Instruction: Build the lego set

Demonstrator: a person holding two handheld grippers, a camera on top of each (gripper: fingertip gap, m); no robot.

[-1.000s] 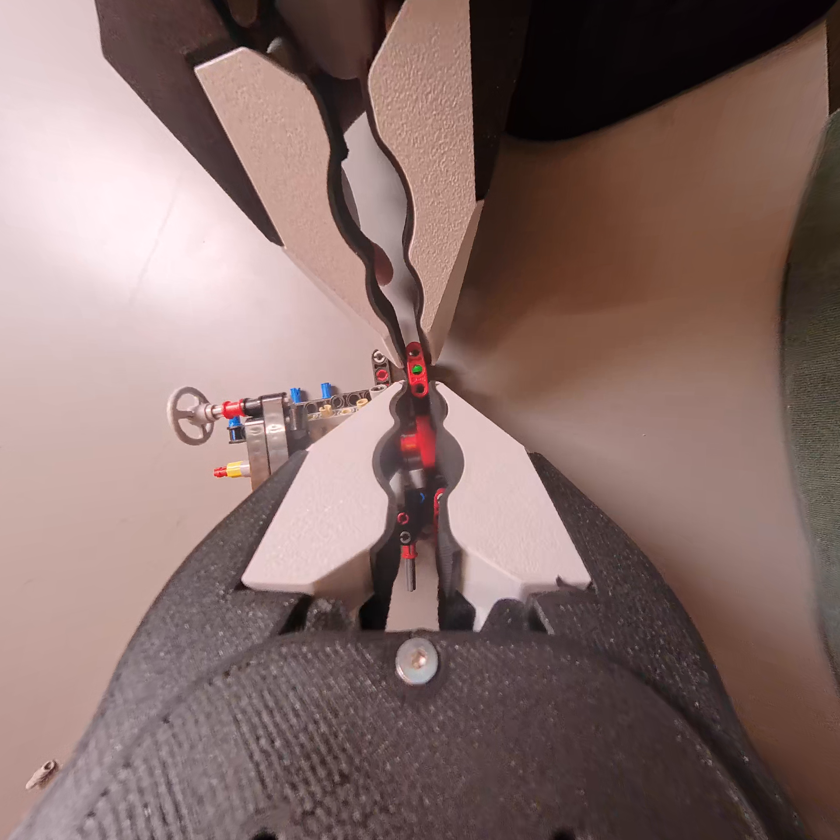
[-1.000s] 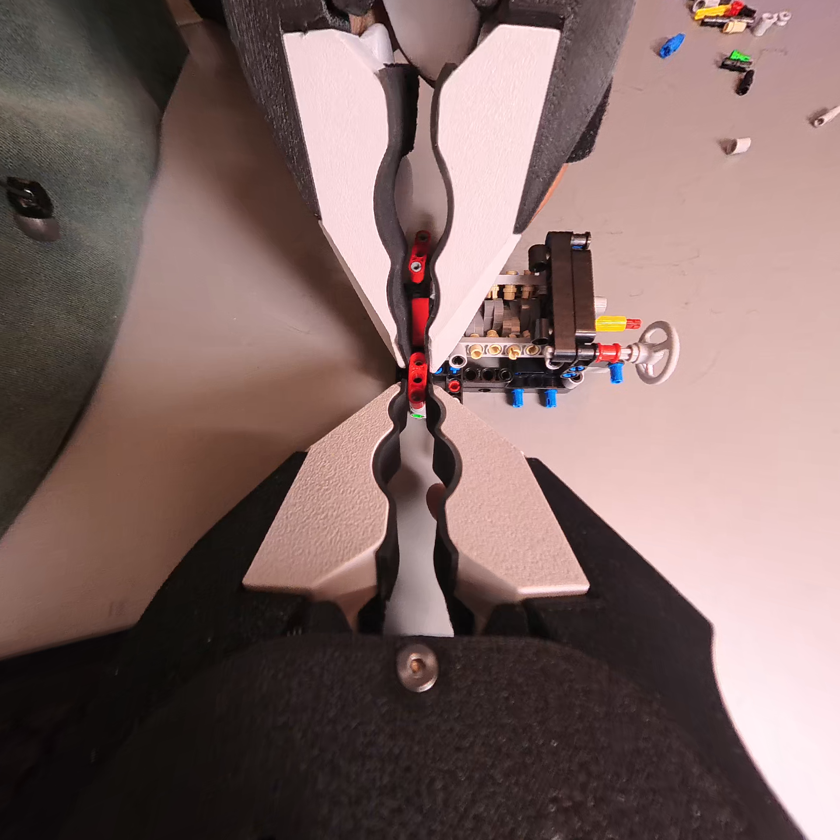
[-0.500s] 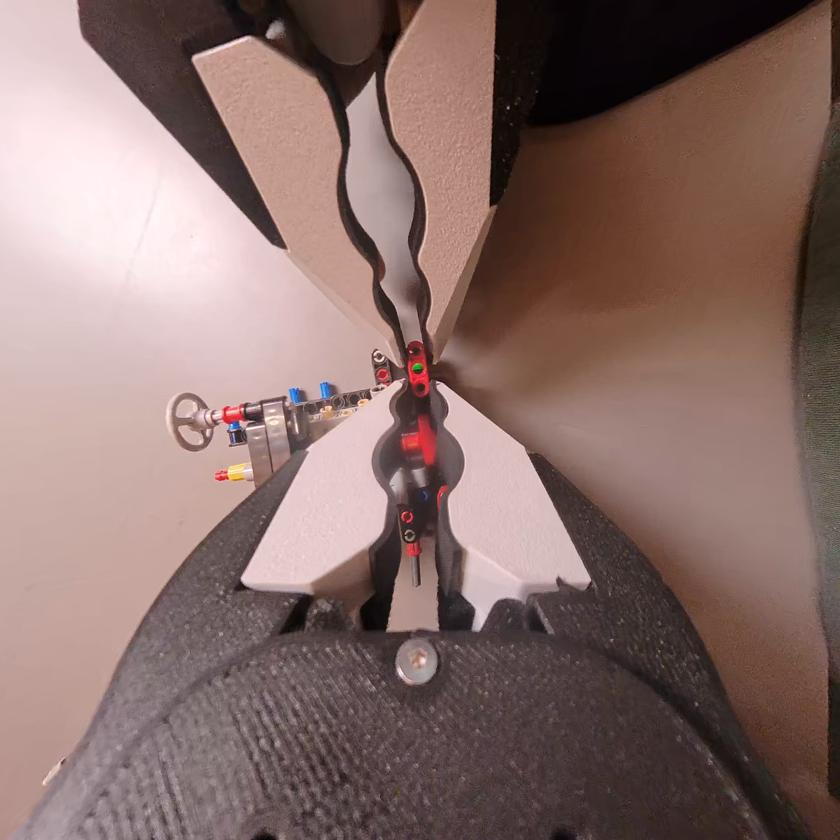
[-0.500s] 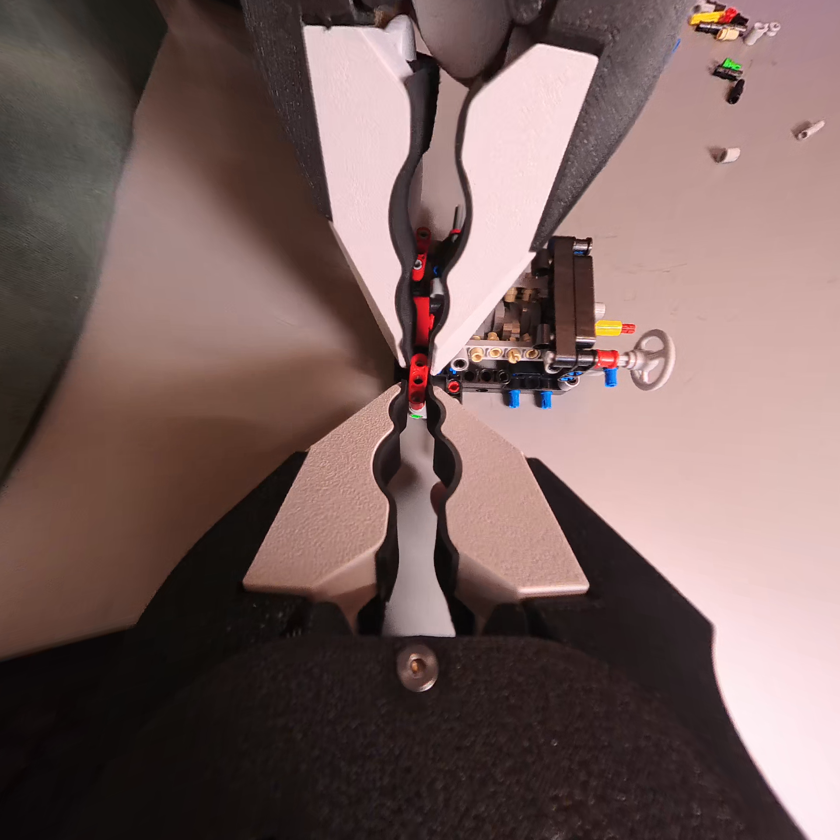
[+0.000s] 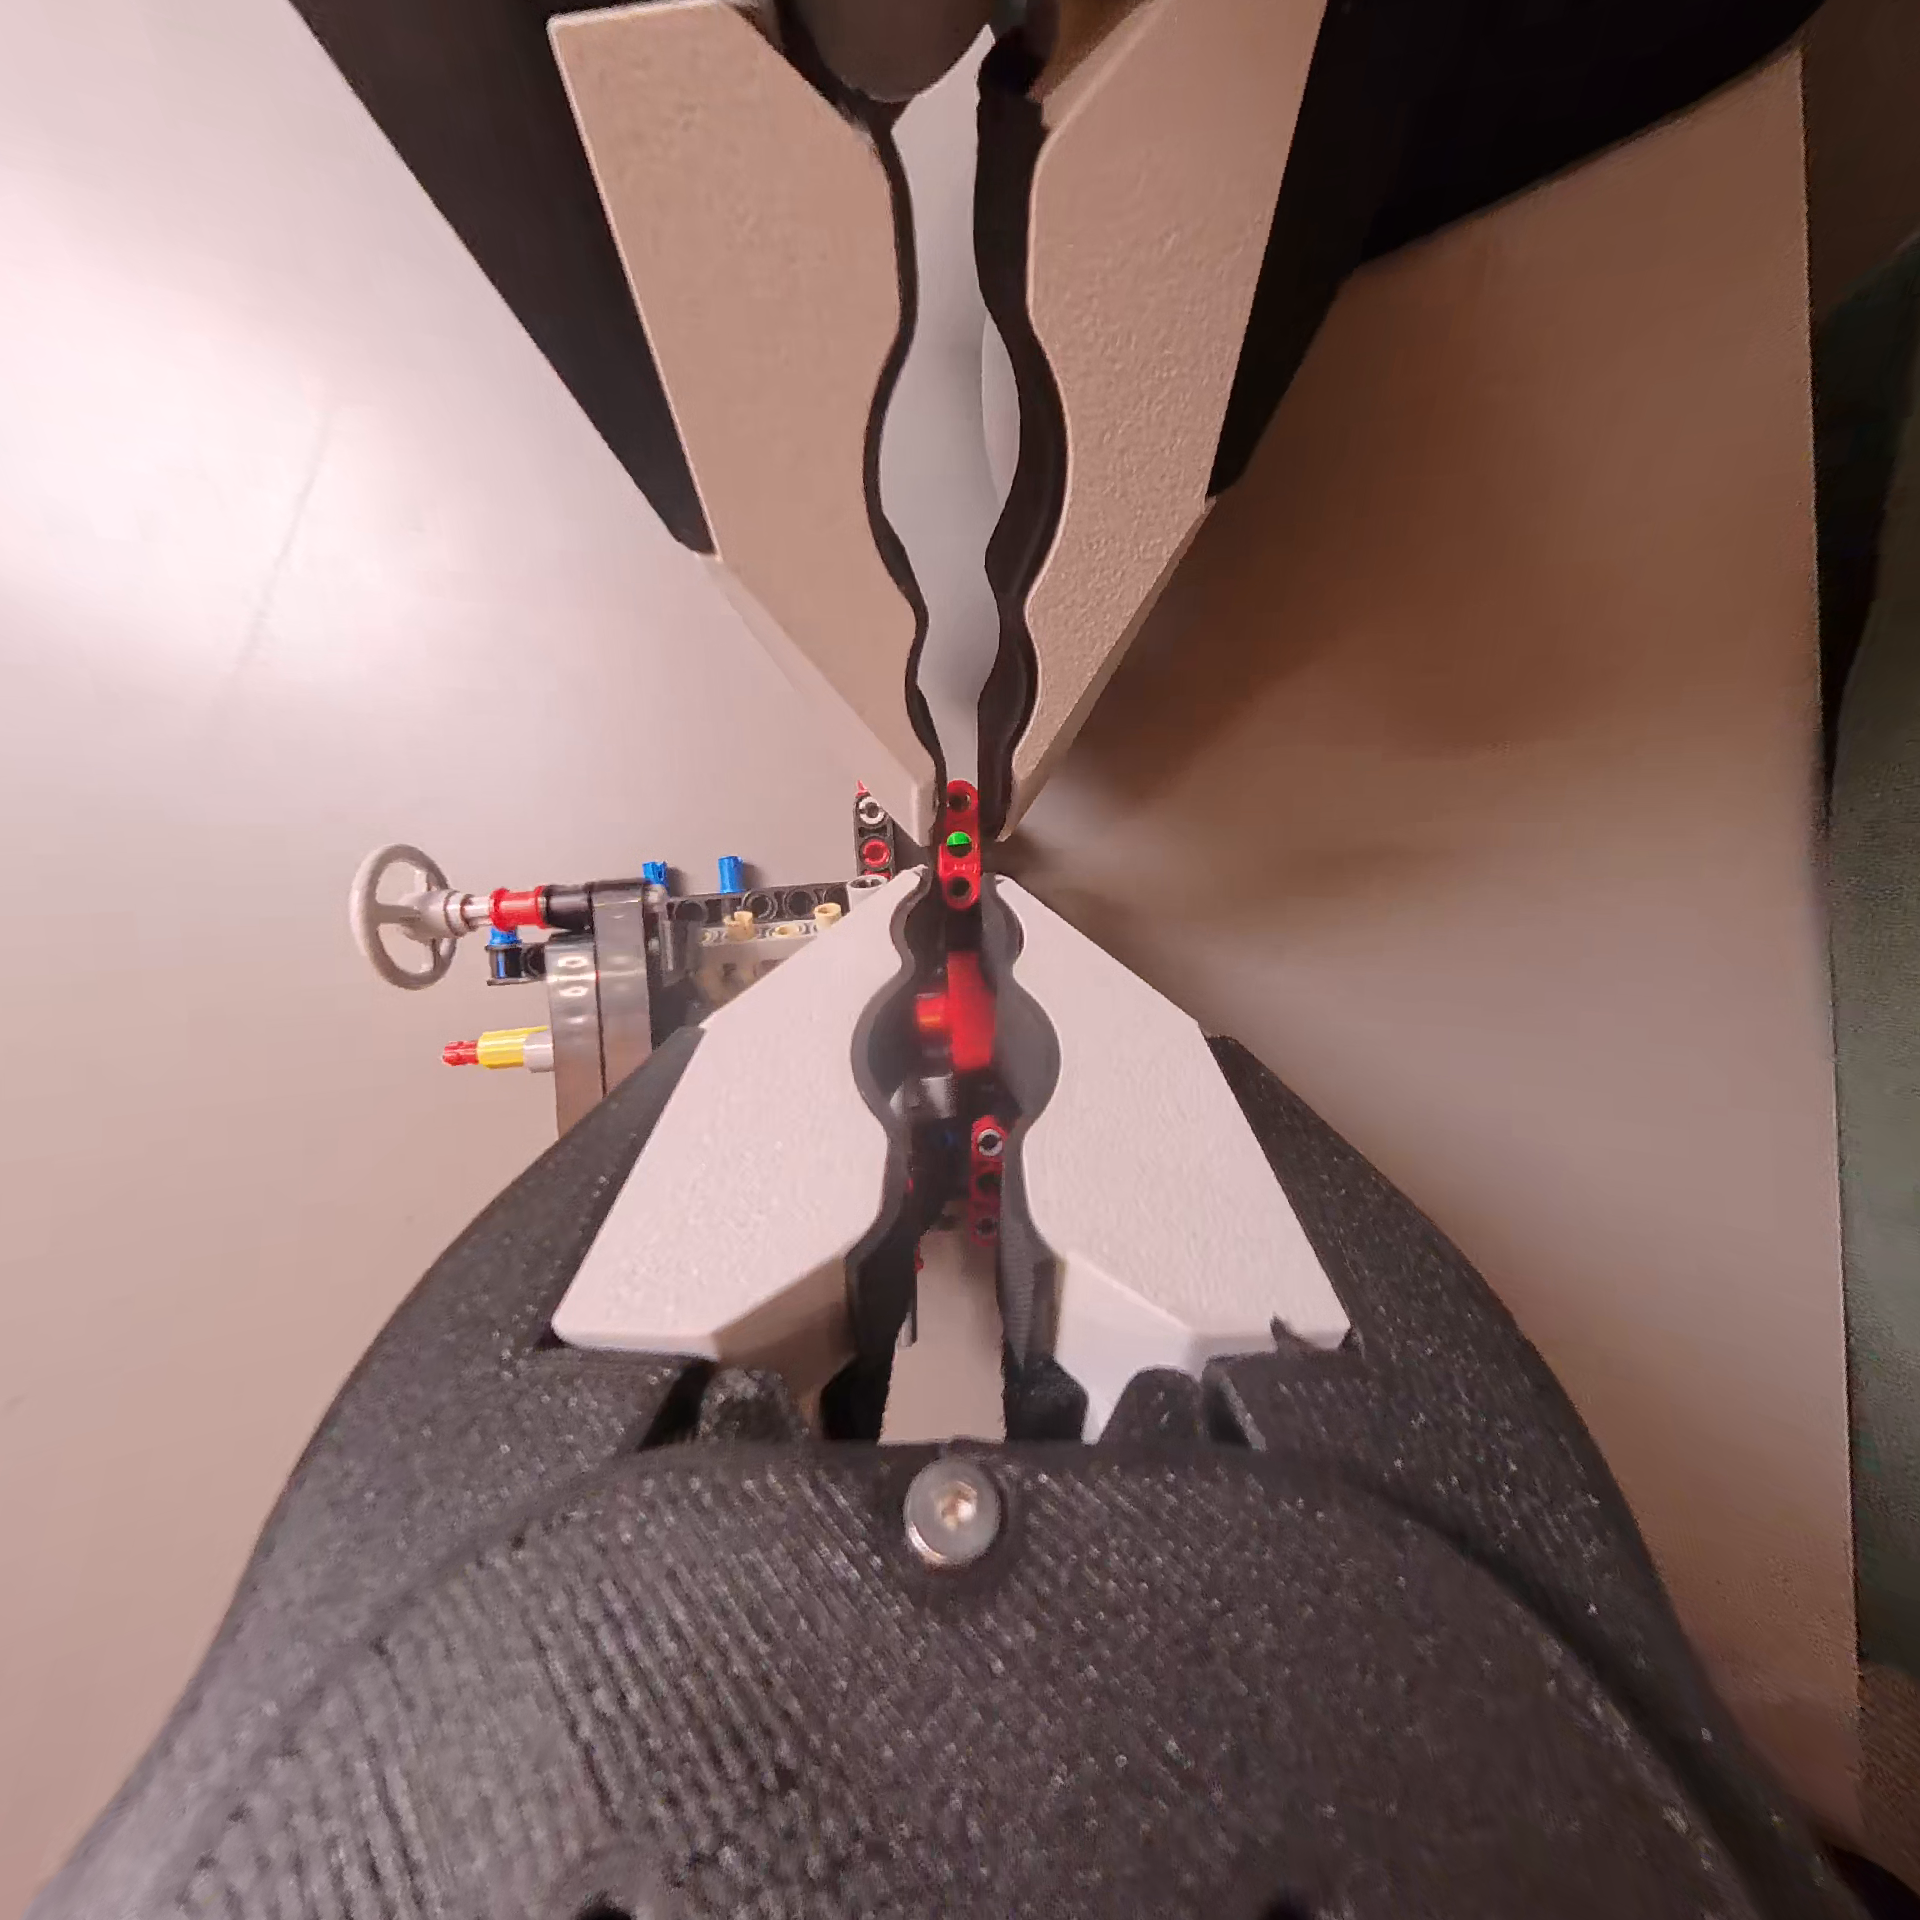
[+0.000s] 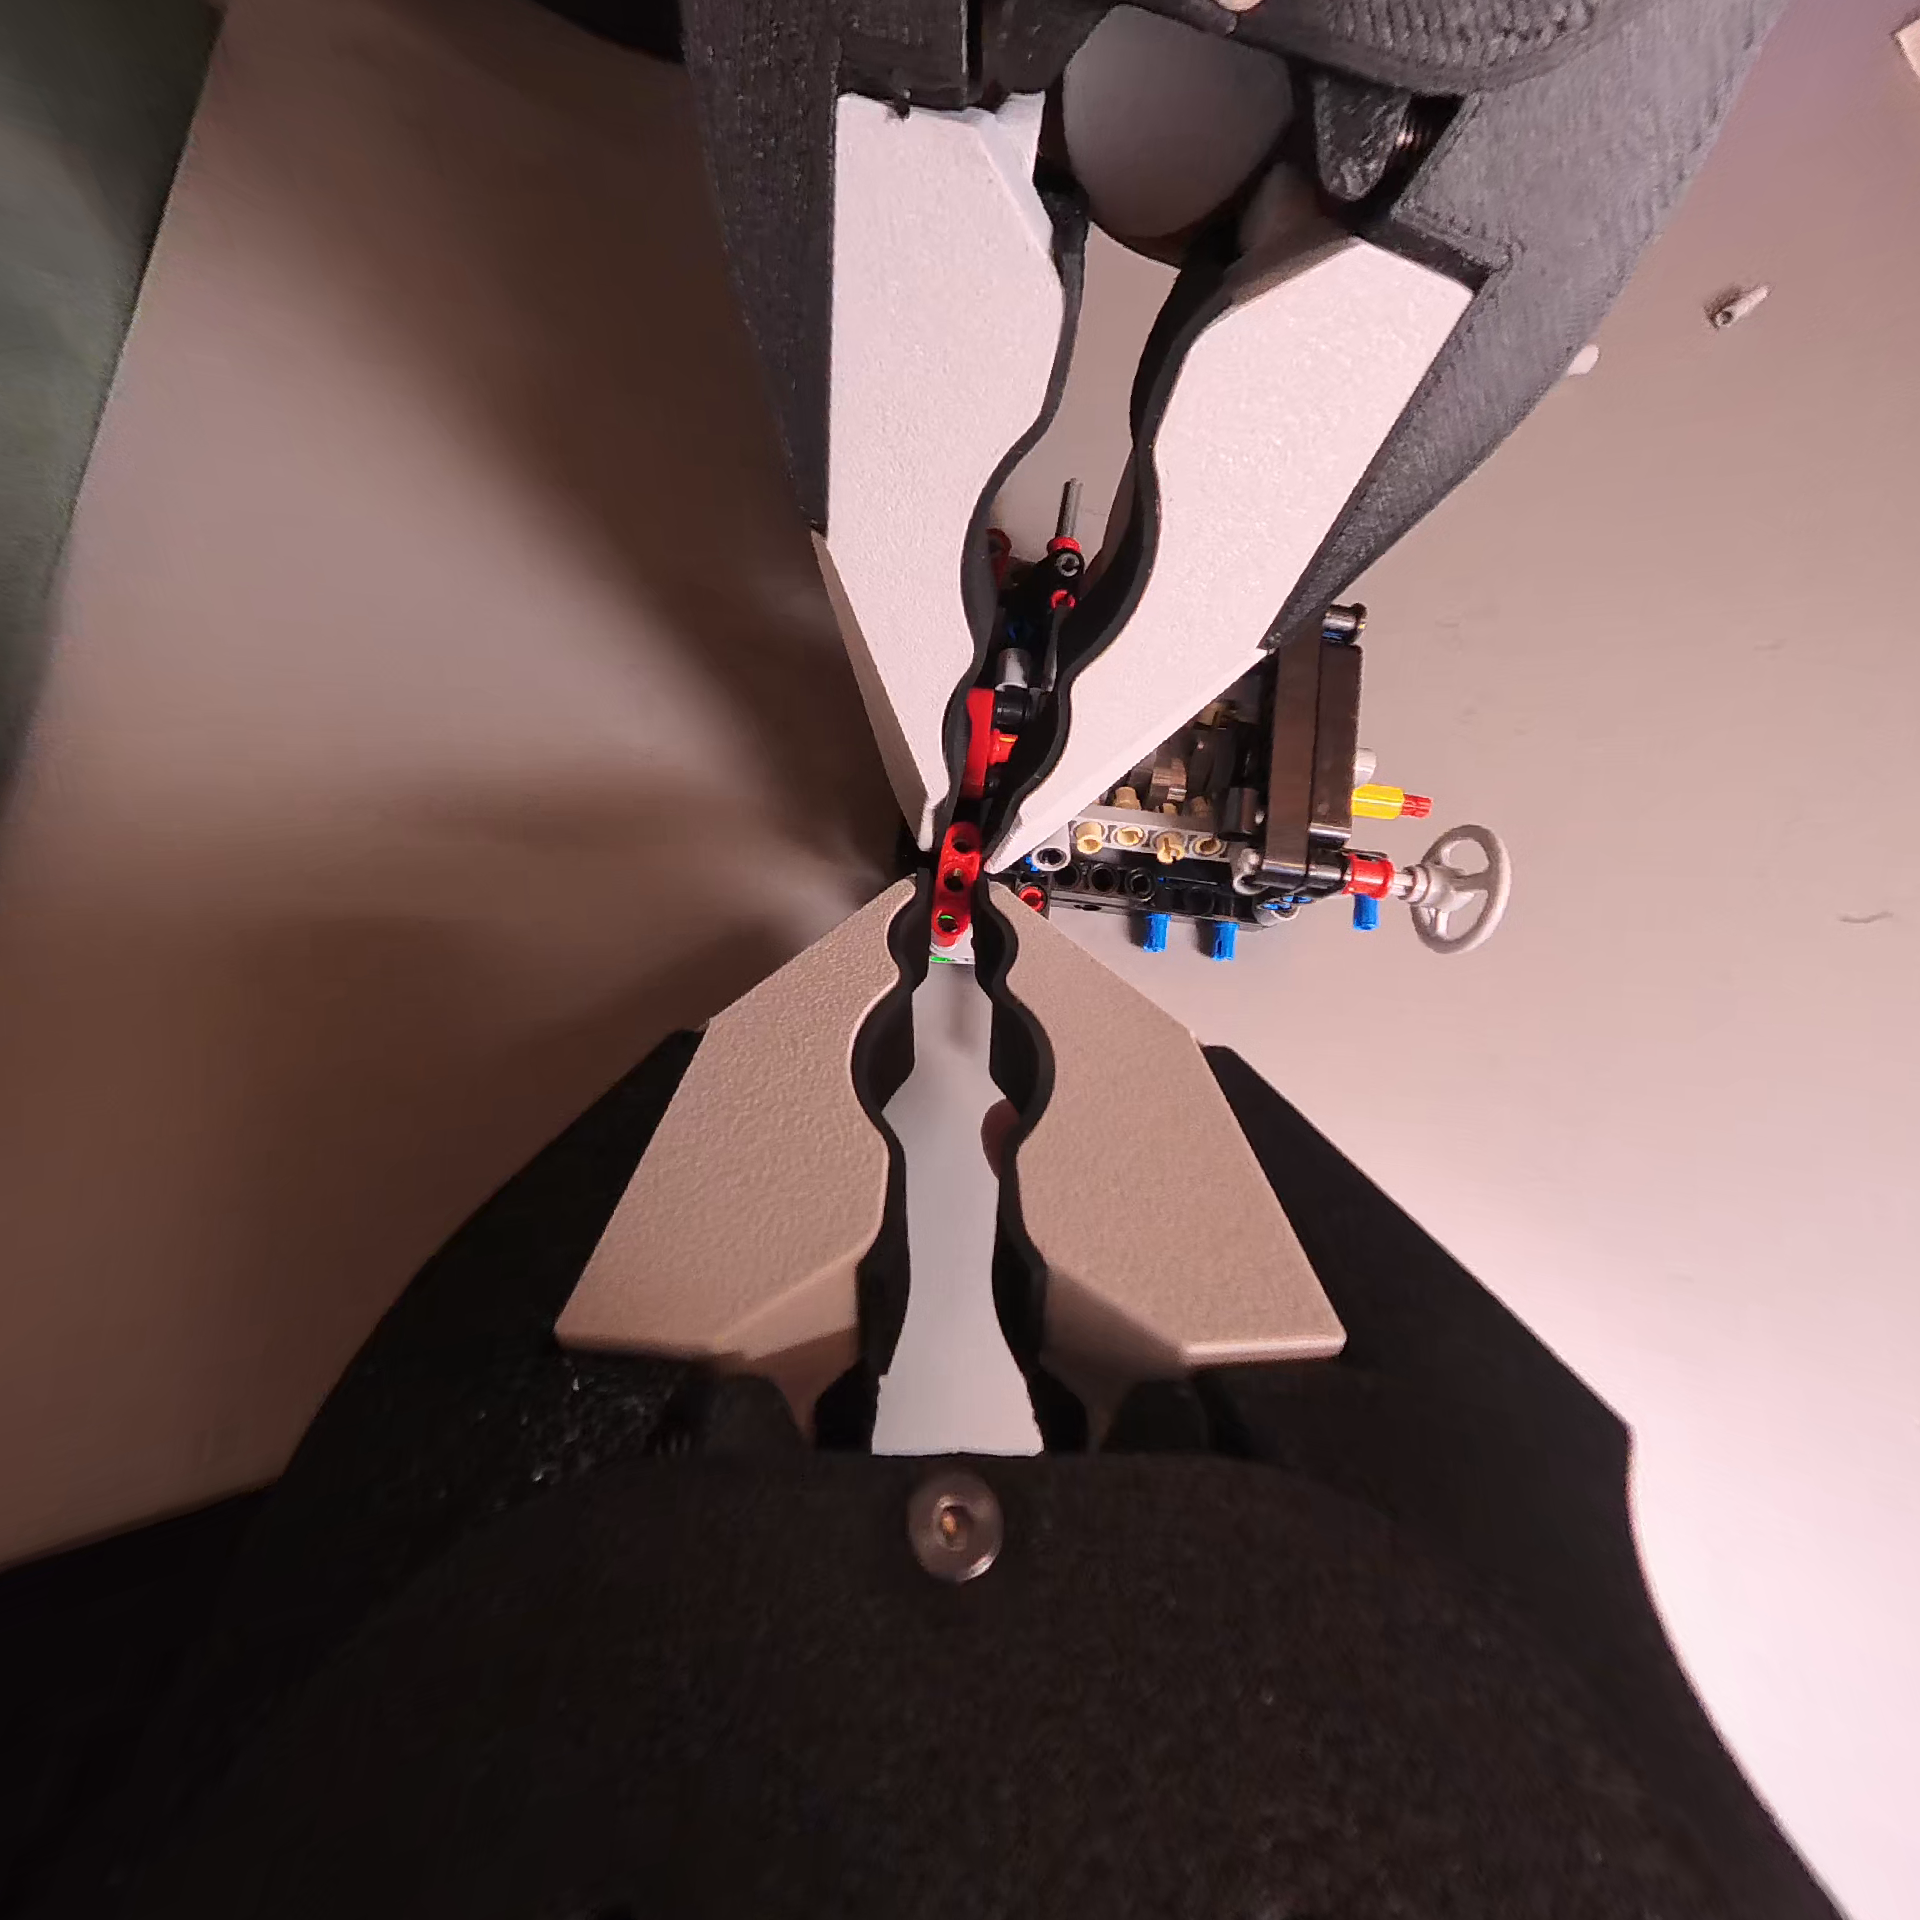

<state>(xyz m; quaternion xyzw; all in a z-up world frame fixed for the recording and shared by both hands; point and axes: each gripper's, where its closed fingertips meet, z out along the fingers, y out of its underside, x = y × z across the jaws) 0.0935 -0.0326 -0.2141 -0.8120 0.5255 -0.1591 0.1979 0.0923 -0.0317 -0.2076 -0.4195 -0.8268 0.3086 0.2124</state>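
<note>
Between the tip-to-tip grippers, the left gripper (image 5: 961, 894) clenches the red linkage (image 5: 958, 1023) while the right gripper (image 6: 954, 914), now swung straighter, pinches its red beam (image 6: 954, 881), apparently seating it.

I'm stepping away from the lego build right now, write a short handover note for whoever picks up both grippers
Left gripper: shut on the red and black lego sub-assembly, held lengthwise between its fingers.
Right gripper: tip to tip with the left, pinching the small red holed beam with a green pin at that sub-assembly's end.
The grey and black main lego model with a grey steering wheel sits on the pale table just behind the meeting tips.
Done: main model partly built.
Left: seat the red beam, apparently, then join the sub-assembly to the model. A few loose parts lie at the far table edge.
</note>
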